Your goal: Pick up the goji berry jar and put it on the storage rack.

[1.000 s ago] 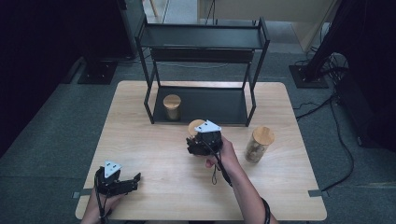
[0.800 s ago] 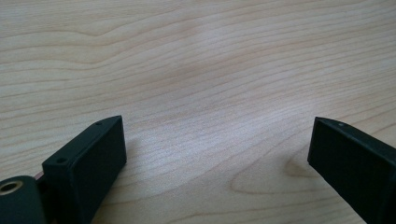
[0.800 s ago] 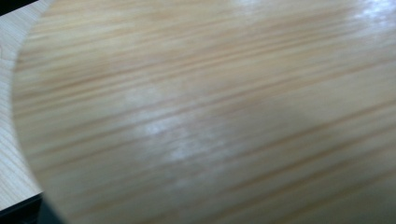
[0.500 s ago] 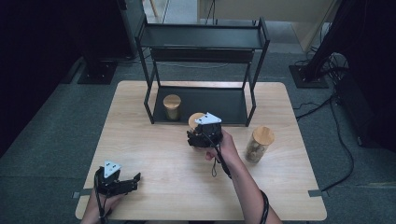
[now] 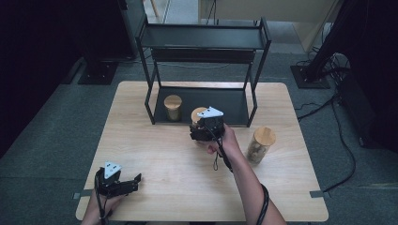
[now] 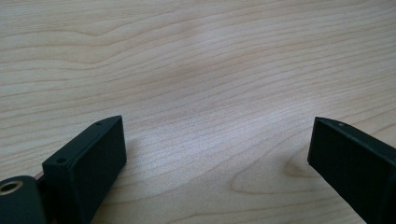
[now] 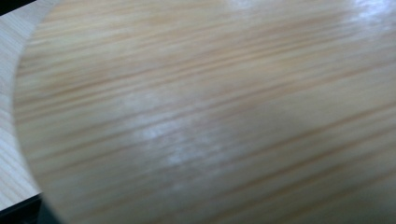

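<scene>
A cylindrical jar (image 5: 199, 117) with a round wooden lid is held in the jaws of the right gripper (image 5: 205, 132), which are closed tight on it, just before the front edge of the rack's lower shelf, near the middle of the desk (image 5: 141, 140). In the right gripper view, the lid's smooth, pale grain (image 7: 196, 121) is seen very close and blurred. A second wooden-lidded jar (image 5: 172, 107) is set on the flat black lower shelf of the metal rack (image 5: 202, 40), which is built of thin dark bars and stands at the desk's far edge. A third jar (image 5: 260, 145), taller, with clear sides and a wooden lid, stands toward the desk's right edge. The left gripper (image 5: 126, 185) is rested near the front left corner, its matte black jaws spread wide over bare, light wood grain.
</scene>
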### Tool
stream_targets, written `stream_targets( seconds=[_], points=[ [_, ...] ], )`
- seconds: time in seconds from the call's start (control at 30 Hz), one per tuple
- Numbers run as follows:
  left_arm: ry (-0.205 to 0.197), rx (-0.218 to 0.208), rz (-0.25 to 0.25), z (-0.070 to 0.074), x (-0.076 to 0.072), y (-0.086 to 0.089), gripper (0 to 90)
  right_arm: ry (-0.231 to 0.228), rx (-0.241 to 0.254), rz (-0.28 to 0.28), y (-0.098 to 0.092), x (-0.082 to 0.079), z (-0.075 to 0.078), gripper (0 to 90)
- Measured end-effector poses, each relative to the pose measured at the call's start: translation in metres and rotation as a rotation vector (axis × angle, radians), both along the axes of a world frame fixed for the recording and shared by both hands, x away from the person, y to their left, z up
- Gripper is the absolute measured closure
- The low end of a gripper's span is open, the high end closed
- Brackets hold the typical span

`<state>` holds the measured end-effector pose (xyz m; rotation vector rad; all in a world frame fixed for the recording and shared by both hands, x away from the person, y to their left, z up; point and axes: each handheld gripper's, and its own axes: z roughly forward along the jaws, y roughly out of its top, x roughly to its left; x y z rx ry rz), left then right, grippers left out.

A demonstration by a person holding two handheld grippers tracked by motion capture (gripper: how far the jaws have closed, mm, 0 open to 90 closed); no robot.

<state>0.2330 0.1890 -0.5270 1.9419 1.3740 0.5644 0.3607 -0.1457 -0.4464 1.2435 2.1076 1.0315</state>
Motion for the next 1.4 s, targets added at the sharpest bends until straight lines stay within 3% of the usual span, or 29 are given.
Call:
stream_targets(
  seconds=[1.4],
  points=[
    [-0.001, -0.013, 0.004, 0.0, 0.0, 0.001, 4.6, 0.007, -0.031, -0.049, 0.0, 0.059, 0.011, 24.7]
  ],
)
